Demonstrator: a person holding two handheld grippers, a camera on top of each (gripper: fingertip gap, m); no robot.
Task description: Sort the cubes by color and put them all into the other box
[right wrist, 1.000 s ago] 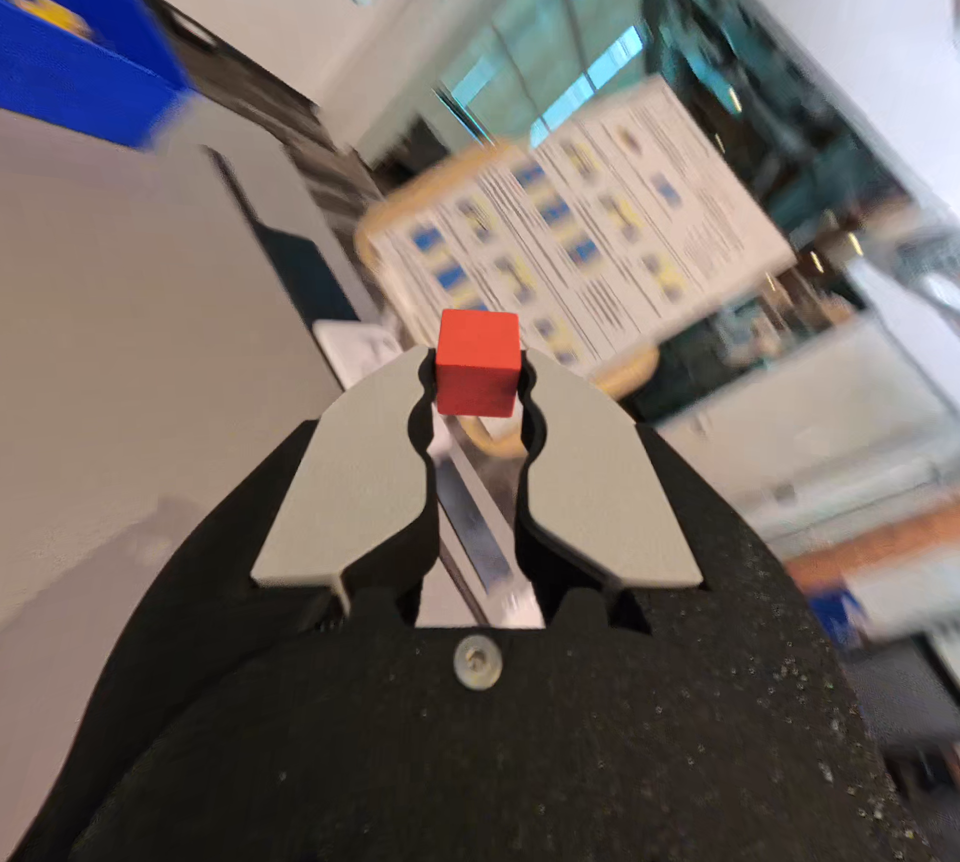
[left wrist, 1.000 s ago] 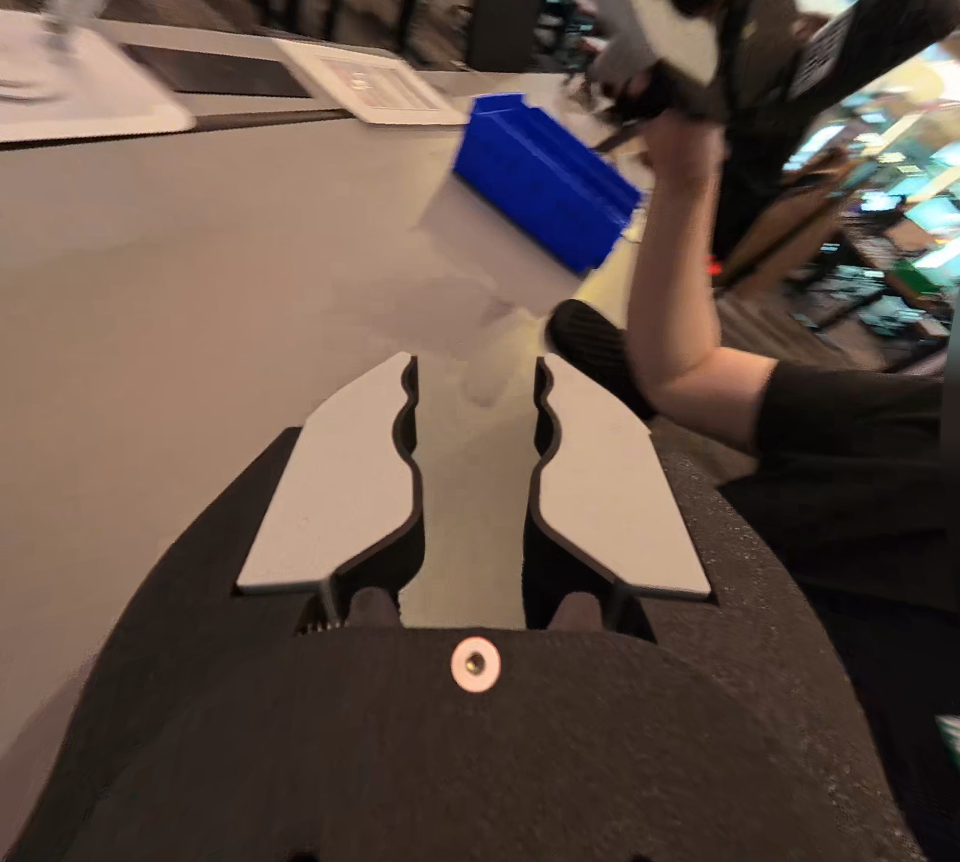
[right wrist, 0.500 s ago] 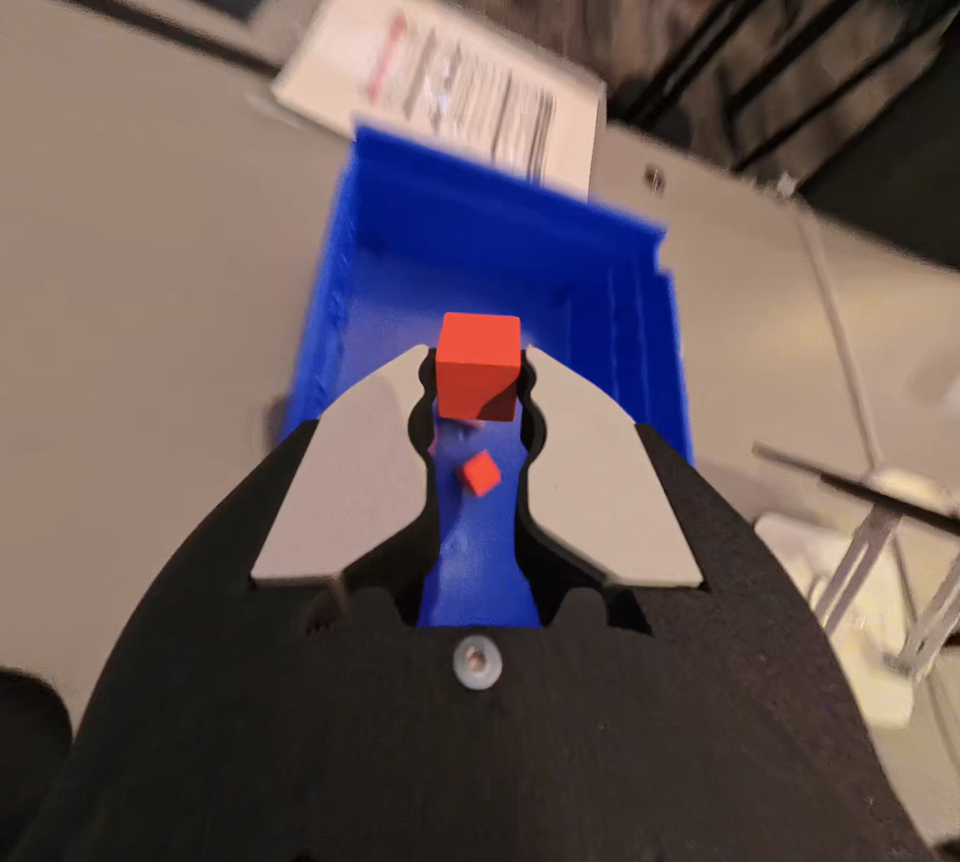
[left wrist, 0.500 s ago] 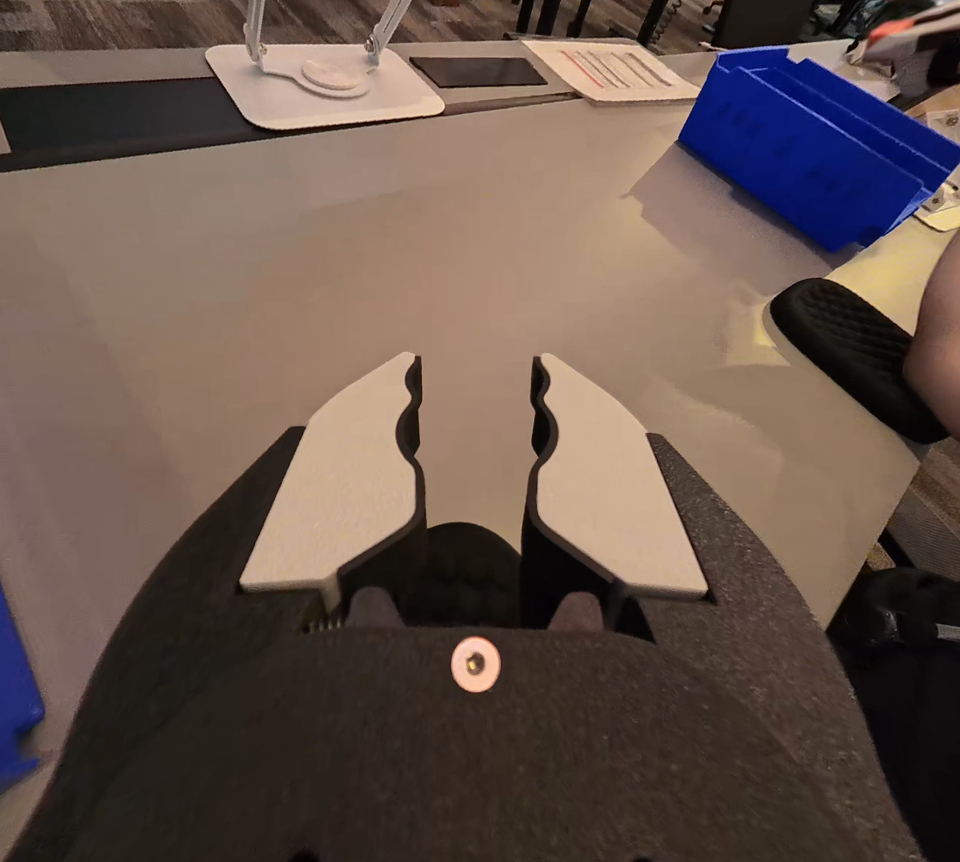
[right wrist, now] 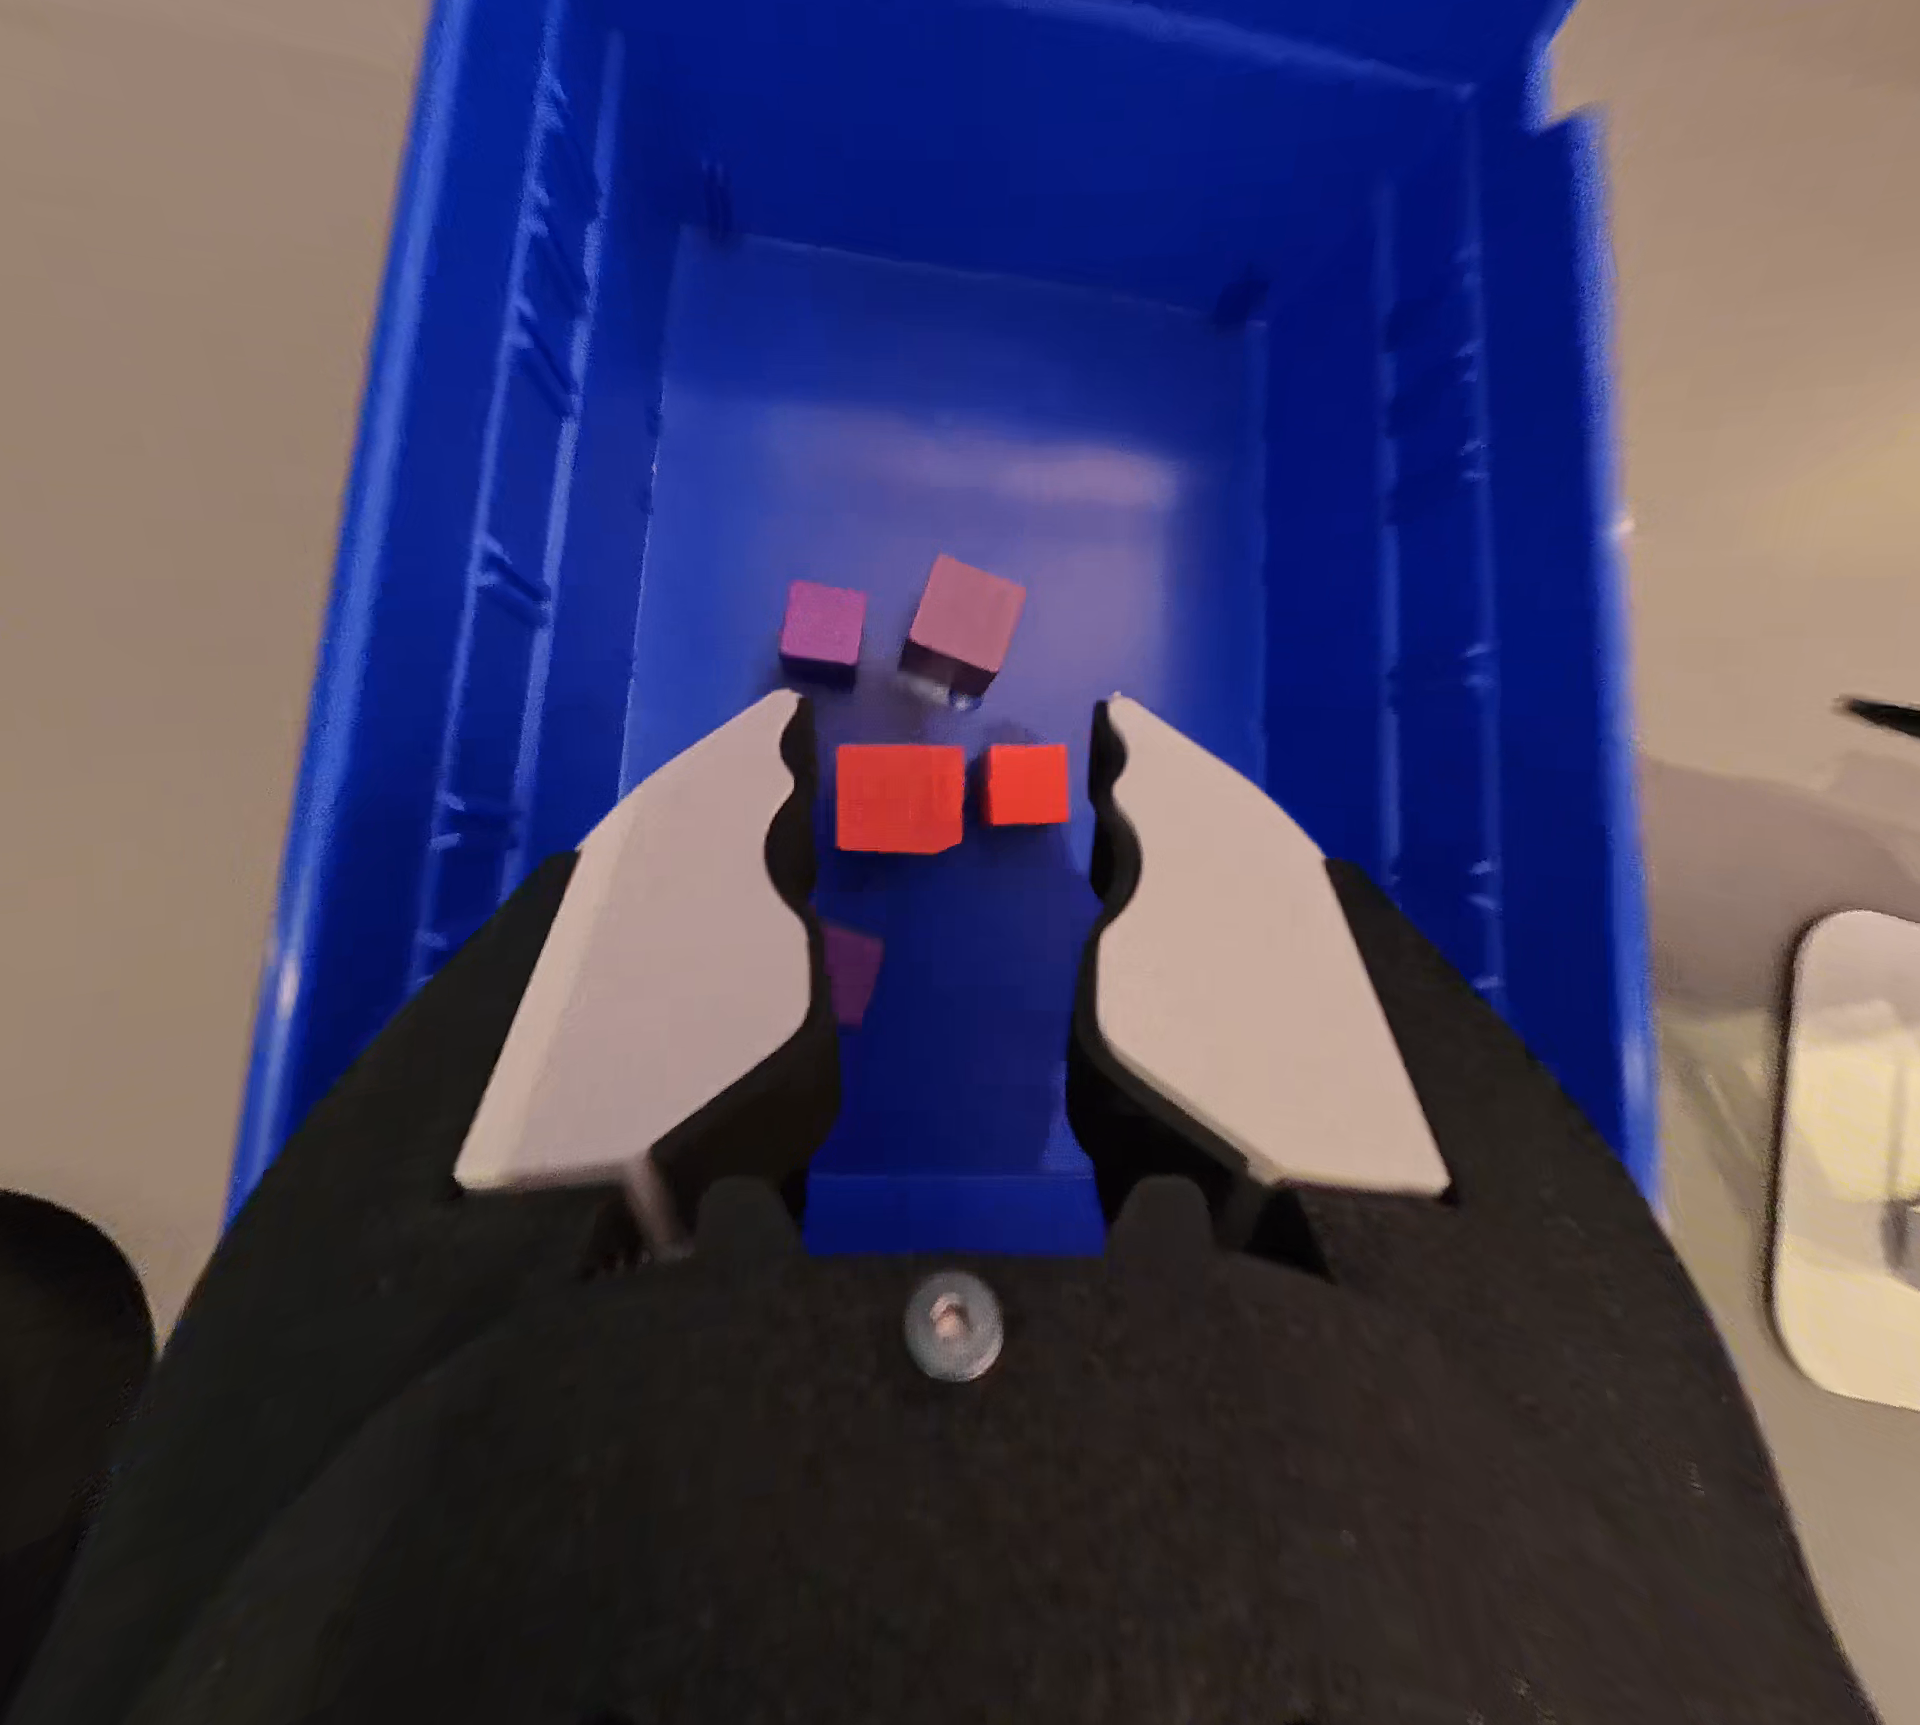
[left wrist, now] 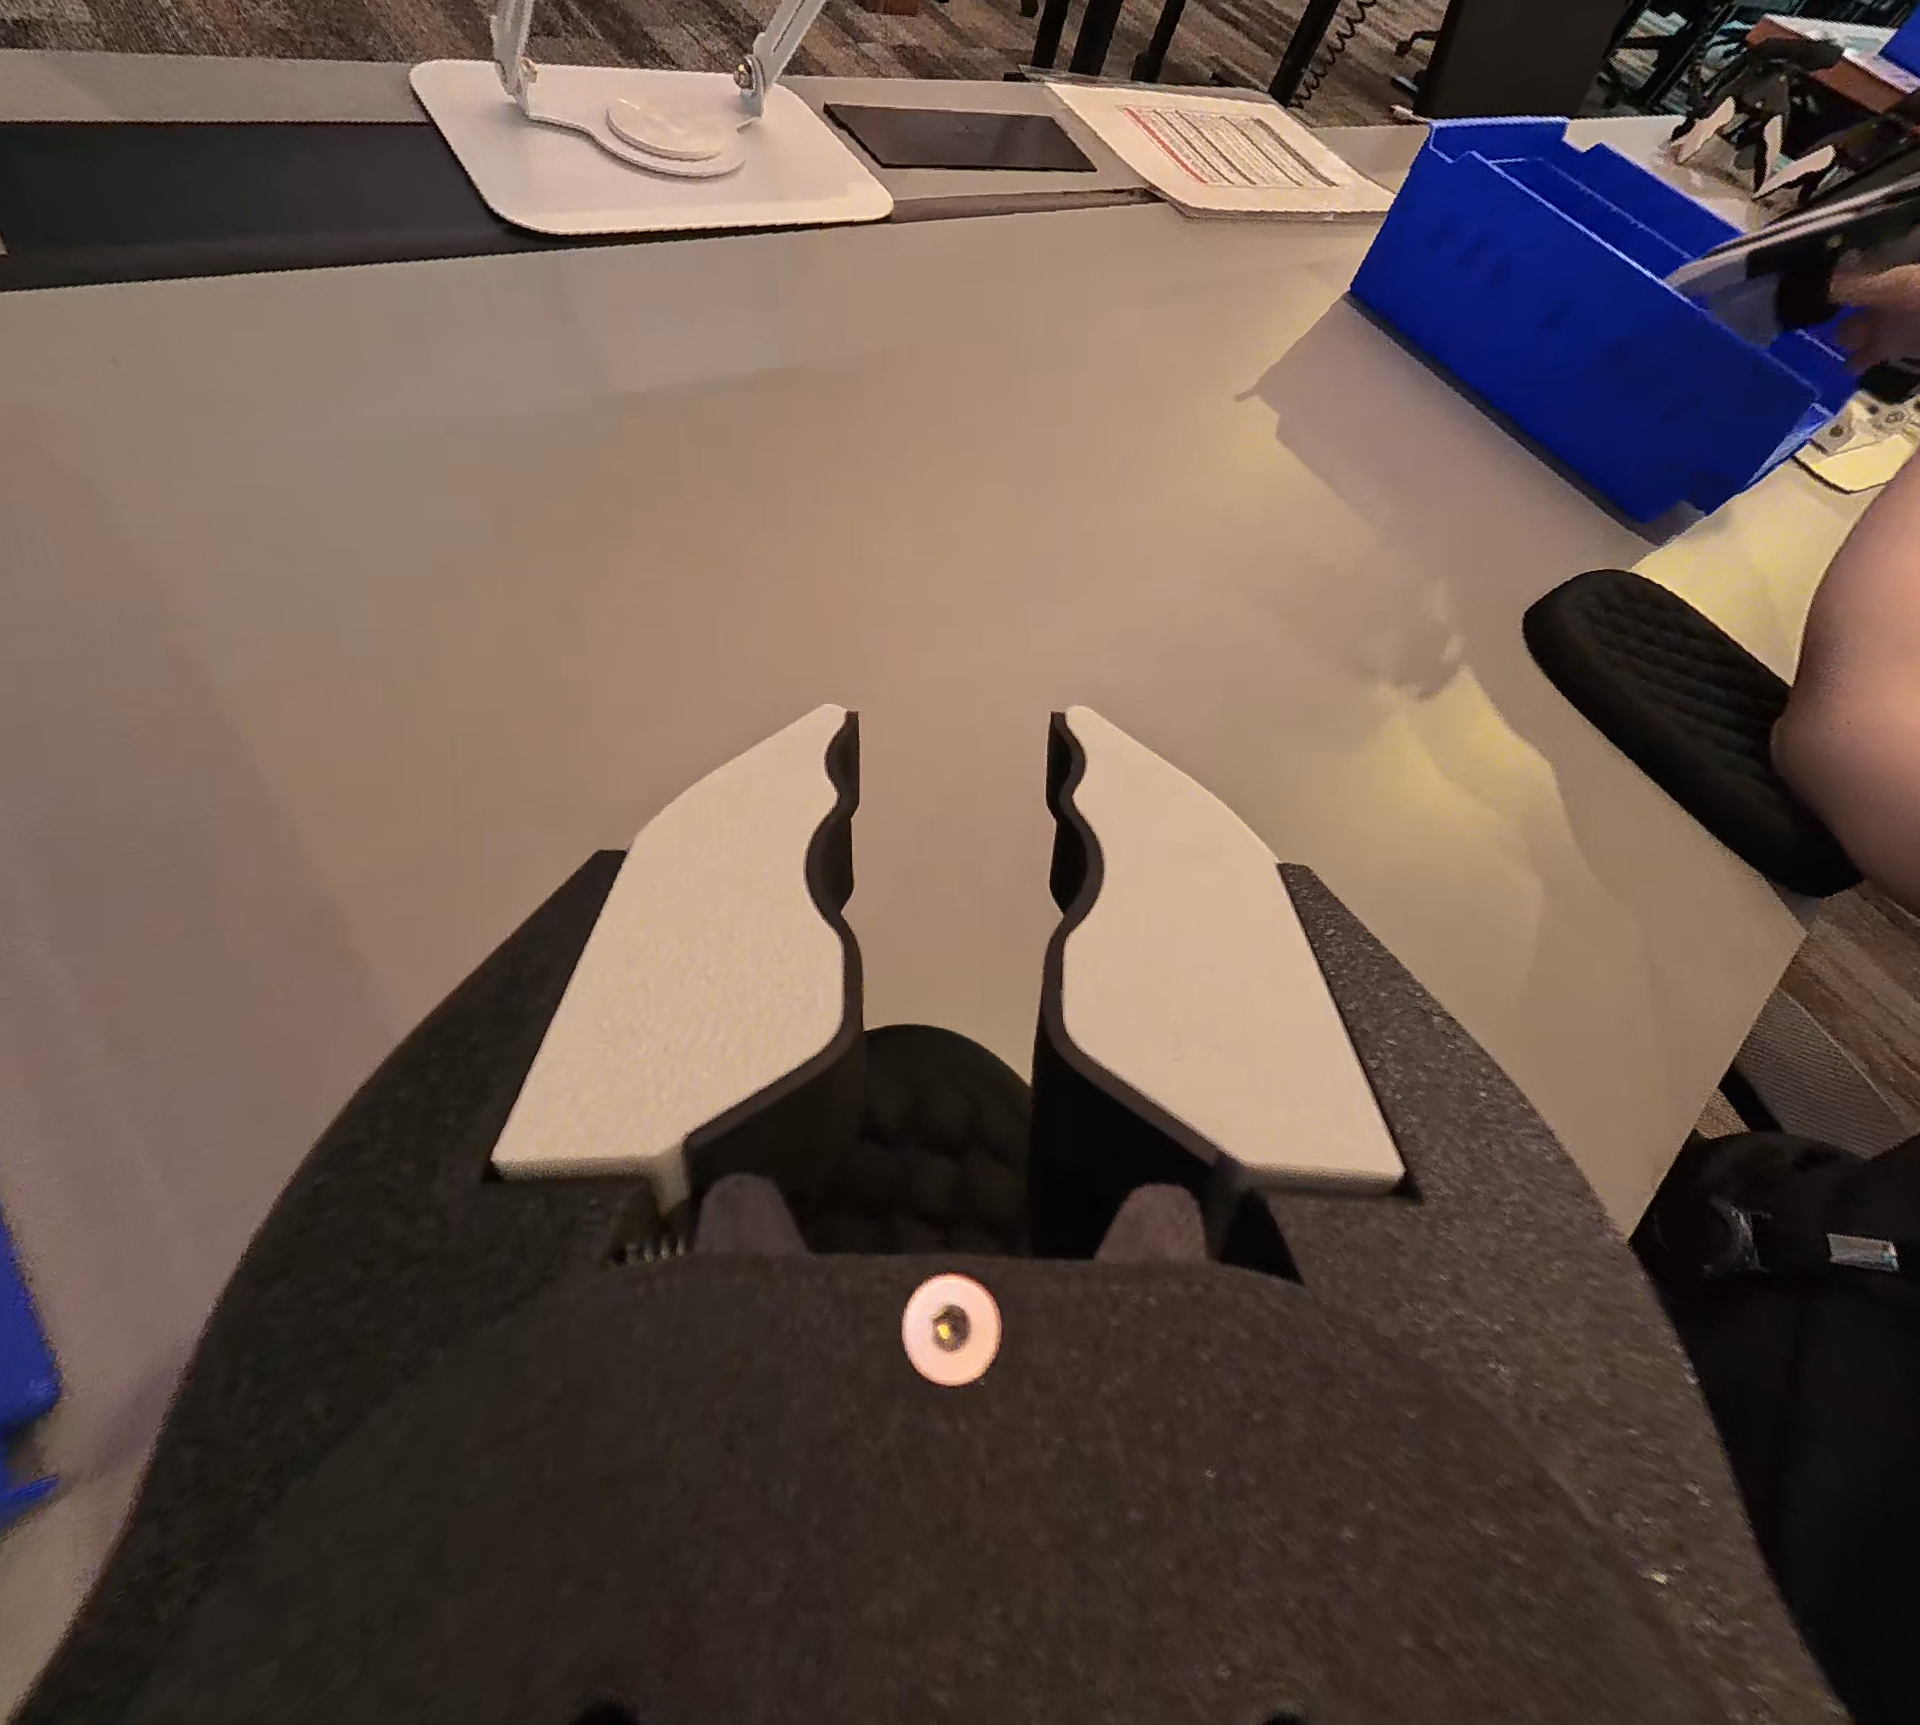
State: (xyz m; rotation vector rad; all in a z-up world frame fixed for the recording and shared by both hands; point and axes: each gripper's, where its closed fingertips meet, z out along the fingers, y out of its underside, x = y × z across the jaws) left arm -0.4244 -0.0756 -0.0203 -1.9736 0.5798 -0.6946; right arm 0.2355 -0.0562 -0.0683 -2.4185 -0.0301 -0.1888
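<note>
Grey and smooth, the table ran back to a white stand base, a dark flat panel and a printed sheet along its far edge; beyond lay patterned carpet and black desk legs. On the table's right side sat the blue box, open-topped with ribbed walls; on its floor lay a small red cube, a purple cube, a paler mauve cube tilted on one edge, and another purple cube half hidden behind a finger. The right gripper hung above the box, jaws spread wide; the larger red cube showed blurred between them, touching neither finger, just beside the small one. The left gripper hovered over bare table, jaws apart and holding nothing; a second blue bin's corner showed at the left edge.
</note>
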